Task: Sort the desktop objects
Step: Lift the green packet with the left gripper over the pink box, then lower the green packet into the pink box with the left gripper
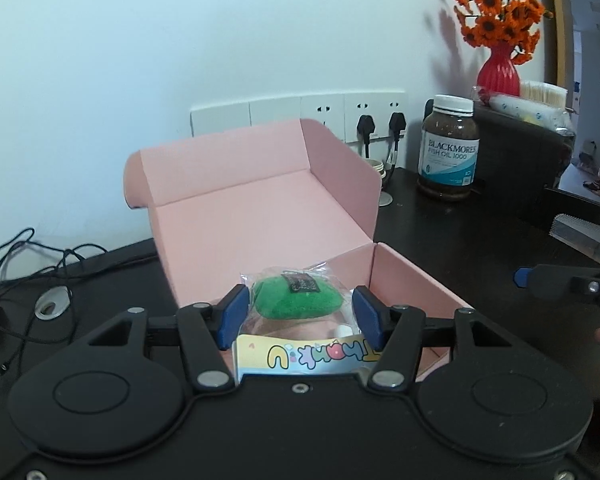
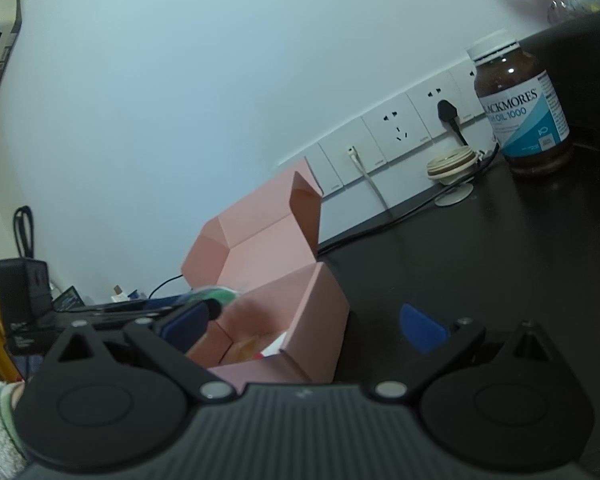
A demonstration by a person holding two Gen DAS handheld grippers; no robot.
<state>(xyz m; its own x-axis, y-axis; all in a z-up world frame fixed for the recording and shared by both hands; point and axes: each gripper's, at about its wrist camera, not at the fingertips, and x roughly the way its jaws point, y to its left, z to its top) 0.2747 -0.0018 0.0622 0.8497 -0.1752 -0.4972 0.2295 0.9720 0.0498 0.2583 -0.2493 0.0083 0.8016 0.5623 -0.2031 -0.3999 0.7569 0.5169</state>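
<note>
The left claw [image 1: 298,312] is poised right over the near end of the pink box [image 1: 260,200], and between its blue pads [image 1: 233,312] sits a clear packet [image 1: 300,300] with a green fuzzy lump inside and a small dark tag on top. The pads stand close on either side of that packet, though whether they actually press it I cannot tell; the wrapper bulges out past them and a white card with colourful lettering lies just beneath, at the claw's base. The box stands open on the dark worktop [image 1: 460,248], its lid flap tilted up and back toward the wall, and the packet hangs above or just inside the front compartment; which of the two is not clear from this angle. Over on the right, the right claw [image 2: 306,326] is spread wide with nothing between its blue pads [image 2: 422,332], held low beside the box on the worktop; from its camera the box's near corner fills the gap, and a blur of green shows at the box's far rim. Behind the box, a row of white wall sockets [image 1: 300,114] carries two black plugs. A brown supplement bottle [image 1: 449,148] with a white cap stands upright well to the right of the box, and a red vase [image 1: 499,72] of orange flowers sits on a raised dark ledge behind it. Black cables [image 1: 32,264] trail across the worktop's left side.
</note>
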